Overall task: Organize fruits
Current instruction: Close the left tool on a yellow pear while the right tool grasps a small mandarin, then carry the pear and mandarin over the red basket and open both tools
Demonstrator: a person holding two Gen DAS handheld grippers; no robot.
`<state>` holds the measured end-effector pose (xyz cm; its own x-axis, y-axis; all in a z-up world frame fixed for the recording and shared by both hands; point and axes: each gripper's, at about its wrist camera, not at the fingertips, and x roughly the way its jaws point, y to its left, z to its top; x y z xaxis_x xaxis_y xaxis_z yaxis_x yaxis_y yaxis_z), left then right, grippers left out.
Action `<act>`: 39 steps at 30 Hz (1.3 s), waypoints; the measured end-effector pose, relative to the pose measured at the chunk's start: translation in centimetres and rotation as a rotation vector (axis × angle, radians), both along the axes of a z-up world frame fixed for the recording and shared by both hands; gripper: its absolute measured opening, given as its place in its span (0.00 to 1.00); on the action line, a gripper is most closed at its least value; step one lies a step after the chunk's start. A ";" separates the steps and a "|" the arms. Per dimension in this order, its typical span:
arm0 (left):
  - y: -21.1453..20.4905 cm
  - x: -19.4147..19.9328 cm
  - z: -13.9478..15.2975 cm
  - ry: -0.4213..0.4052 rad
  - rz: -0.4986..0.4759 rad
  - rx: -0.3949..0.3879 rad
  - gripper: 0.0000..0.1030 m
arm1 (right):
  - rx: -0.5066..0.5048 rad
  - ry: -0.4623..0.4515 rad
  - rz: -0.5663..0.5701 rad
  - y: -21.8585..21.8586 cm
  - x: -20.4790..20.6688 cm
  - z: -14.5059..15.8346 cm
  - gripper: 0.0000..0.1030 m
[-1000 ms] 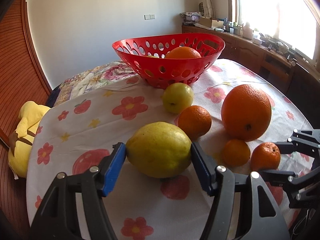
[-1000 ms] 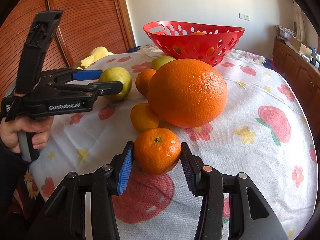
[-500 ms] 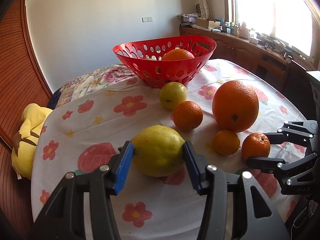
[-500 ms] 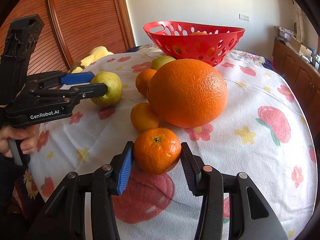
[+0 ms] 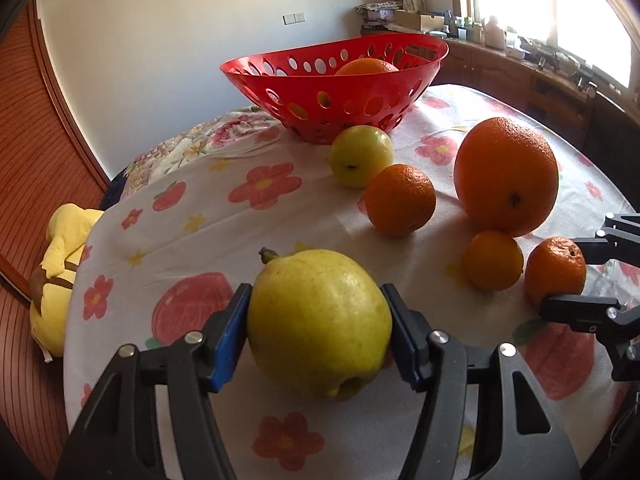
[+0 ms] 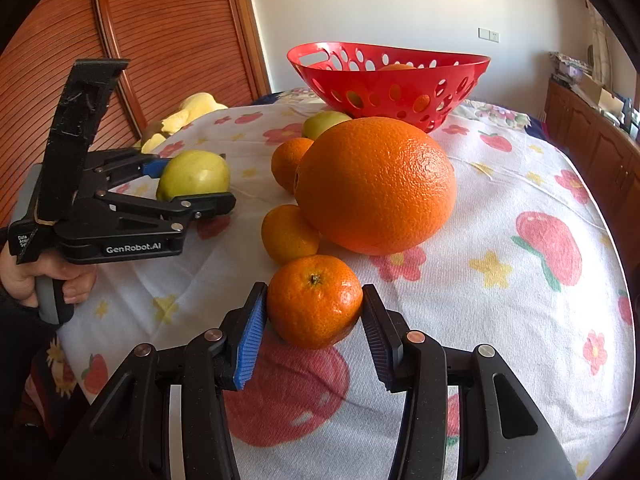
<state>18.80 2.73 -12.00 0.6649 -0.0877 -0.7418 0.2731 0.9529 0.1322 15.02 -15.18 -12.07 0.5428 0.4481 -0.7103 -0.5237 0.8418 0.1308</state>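
While the flowered tablecloth is carrying everything, the red basket is sitting at its far side with one orange inside. Nearer, the big orange is resting right of centre. The left gripper is clamping the yellow pear, and the right gripper is pinching the small tangerine at the near edge.

Strong daylight poured from the window far right of the left tongs, blown out to white glare. Fruit shadows fell leftward on the table. Fisheye curvature bent edges; corners vignetted black.
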 end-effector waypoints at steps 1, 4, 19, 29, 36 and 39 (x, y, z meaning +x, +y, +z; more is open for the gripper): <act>0.0 -0.2 0.0 -0.001 0.002 -0.004 0.60 | -0.001 0.000 0.000 0.0 0.0 0.0 0.46; 0.2 -0.6 0.0 0.000 0.003 -0.018 0.60 | -0.002 -0.001 0.000 0.0 0.0 0.0 0.46; -0.3 -3.7 3.7 -0.087 -0.032 -0.089 0.60 | -0.004 -0.015 0.009 0.2 -0.2 0.2 0.45; -1.3 -4.9 6.4 -0.144 -0.062 -0.117 0.60 | -0.016 -0.063 -0.003 0.2 -0.9 0.9 0.45; -1.5 -4.3 7.8 -0.168 -0.068 -0.131 0.60 | 0.033 -0.128 -0.001 -0.9 -1.7 4.0 0.45; -1.5 -3.6 8.5 -0.178 -0.071 -0.135 0.60 | 0.058 -0.159 0.010 -1.4 -1.3 6.3 0.45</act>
<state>15.22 1.28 -3.53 0.7728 -0.2298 -0.5916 0.3241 0.9443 0.0566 13.76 -16.55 -5.74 0.6418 0.4915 -0.5887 -0.5499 0.8300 0.0935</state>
